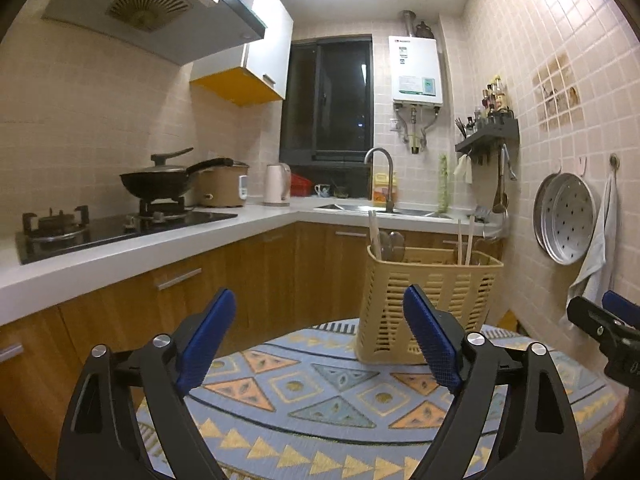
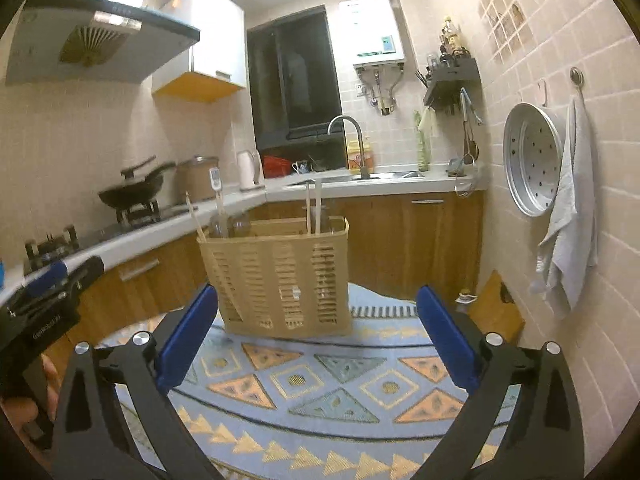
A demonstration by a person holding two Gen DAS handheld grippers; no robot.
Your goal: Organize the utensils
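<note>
A tan slatted utensil basket point(image 1: 428, 304) stands upright at the far side of a table with a patterned cloth point(image 1: 320, 400); it also shows in the right wrist view point(image 2: 280, 276). Wooden chopsticks point(image 1: 464, 240) and spoons point(image 1: 390, 242) stick up out of it; the chopsticks also show in the right wrist view point(image 2: 314, 208). My left gripper point(image 1: 320, 304) is open and empty, a little short of the basket. My right gripper point(image 2: 316, 300) is open and empty, just in front of the basket. Each gripper shows at the edge of the other's view.
A white L-shaped counter point(image 1: 120, 248) carries a gas stove with a wok point(image 1: 160, 184), a rice cooker, a kettle point(image 1: 276, 184) and a sink with tap point(image 1: 380, 180). A steamer tray point(image 2: 532, 160) and towel point(image 2: 568, 220) hang on the right wall.
</note>
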